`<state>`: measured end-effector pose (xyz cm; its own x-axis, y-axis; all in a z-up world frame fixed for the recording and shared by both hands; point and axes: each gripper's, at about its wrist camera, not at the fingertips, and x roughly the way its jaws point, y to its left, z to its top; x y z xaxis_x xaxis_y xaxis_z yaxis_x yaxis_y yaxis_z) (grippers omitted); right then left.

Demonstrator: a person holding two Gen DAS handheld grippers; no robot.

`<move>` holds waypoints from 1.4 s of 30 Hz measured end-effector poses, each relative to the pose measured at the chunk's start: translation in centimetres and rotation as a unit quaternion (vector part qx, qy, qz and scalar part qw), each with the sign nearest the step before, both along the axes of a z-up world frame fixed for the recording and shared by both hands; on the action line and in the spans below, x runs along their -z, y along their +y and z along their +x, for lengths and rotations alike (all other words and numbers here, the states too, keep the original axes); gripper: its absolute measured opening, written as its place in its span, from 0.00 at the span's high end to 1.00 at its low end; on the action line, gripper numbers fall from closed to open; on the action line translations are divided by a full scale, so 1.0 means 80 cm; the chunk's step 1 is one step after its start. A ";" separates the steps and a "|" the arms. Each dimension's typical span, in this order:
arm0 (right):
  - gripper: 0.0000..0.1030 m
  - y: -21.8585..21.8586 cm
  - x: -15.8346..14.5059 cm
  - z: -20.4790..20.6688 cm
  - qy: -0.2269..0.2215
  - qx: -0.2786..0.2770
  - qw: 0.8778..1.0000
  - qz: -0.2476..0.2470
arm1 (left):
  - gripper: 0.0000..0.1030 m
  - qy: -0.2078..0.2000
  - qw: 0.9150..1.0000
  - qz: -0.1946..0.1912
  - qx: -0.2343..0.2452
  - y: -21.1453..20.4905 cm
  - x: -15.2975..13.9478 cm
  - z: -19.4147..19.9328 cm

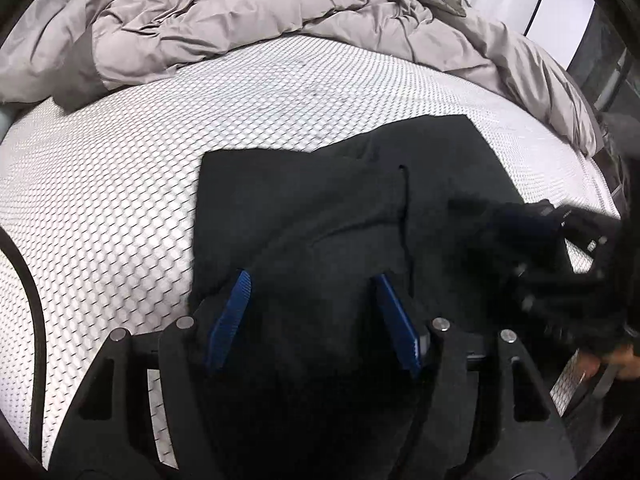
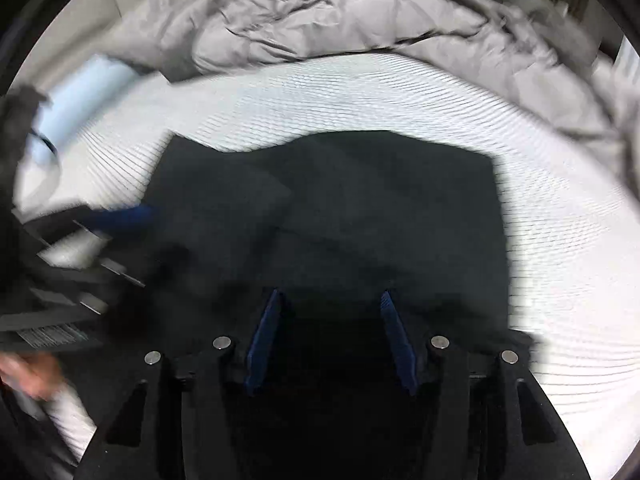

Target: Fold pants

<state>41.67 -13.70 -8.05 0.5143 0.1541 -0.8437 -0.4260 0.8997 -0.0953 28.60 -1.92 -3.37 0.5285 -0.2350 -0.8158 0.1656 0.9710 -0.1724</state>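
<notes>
Both wrist cams close, tilted down along blue fingers (image 1: pixel 230 320); both share black pants (image 1: pixel 340 208), duvet (image 1: pixel 240 20) at 12.

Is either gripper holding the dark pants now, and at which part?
Nothing is held. The left gripper and right gripper stand open above the dark folded fabric pants on the white mattress; no cloth is pinched.

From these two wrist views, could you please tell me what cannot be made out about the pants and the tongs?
- Near edge of the black pants: hidden in both views behind the tongs' own black bodies.
- Right tongs in the left wrist view: blurred, cut by the right edge; jaws unreadable there.
- Left tongs in the right wrist view: smeared by motion.
- Whether either pair's blue pads touch the cloth: dark on dark, unclear.
- Mattress pattern: blurred in the right wrist view.
</notes>
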 end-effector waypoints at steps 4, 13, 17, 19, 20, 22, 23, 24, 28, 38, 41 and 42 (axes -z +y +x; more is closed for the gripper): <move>0.50 -0.032 -0.001 -0.006 0.006 -0.003 1.000 -0.001 | 0.37 0.009 1.000 -0.012 -0.020 0.020 -0.001 -0.003; 0.47 -0.003 -0.032 0.002 -0.005 -0.014 0.996 0.085 | 0.37 -0.010 0.997 -0.040 -0.065 0.038 -0.027 0.030; 0.46 0.030 0.001 0.024 0.024 -0.021 0.999 0.029 | 0.28 0.023 0.998 -0.016 -0.064 0.034 0.001 0.057; 0.46 0.023 0.008 0.021 0.025 -0.030 0.999 0.014 | 0.23 0.029 0.997 -0.026 -0.065 0.043 0.004 0.058; 0.46 0.014 0.005 0.017 0.018 -0.027 0.999 -0.003 | 0.23 0.030 0.997 -0.037 -0.068 0.050 0.005 0.056; 0.47 -0.017 -0.002 0.009 -0.005 -0.009 1.000 -0.028 | 0.23 0.033 0.995 -0.038 -0.083 0.059 0.006 0.051; 0.45 -0.030 -0.003 0.006 -0.011 0.000 0.999 -0.032 | 0.23 0.032 0.995 -0.033 -0.085 0.060 0.003 0.047; 0.40 -0.045 -0.001 0.006 -0.017 0.030 0.998 -0.059 | 0.24 0.025 0.996 -0.023 -0.084 0.058 -0.002 0.042; 0.37 -0.086 -0.011 0.006 0.011 0.052 0.997 0.051 | 0.32 0.004 0.995 -0.028 -0.091 0.066 -0.023 0.016; 0.43 -0.173 -0.018 0.003 0.089 0.064 0.947 0.301 | 0.32 0.000 0.984 -0.124 -0.132 0.114 -0.035 -0.072; 0.43 -0.167 0.005 0.011 0.117 0.067 0.948 0.288 | 0.32 0.018 0.986 -0.115 -0.123 0.112 -0.020 -0.074; 0.47 -0.165 0.013 0.014 0.117 0.073 0.948 0.287 | 0.32 0.017 0.986 -0.108 -0.123 0.108 -0.018 -0.073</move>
<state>42.79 -26.88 -9.06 0.3735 0.5647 -0.7360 -0.2426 0.8252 0.5101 22.73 6.76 -1.92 0.5642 -0.2732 -0.7791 -0.0805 0.9209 -0.3813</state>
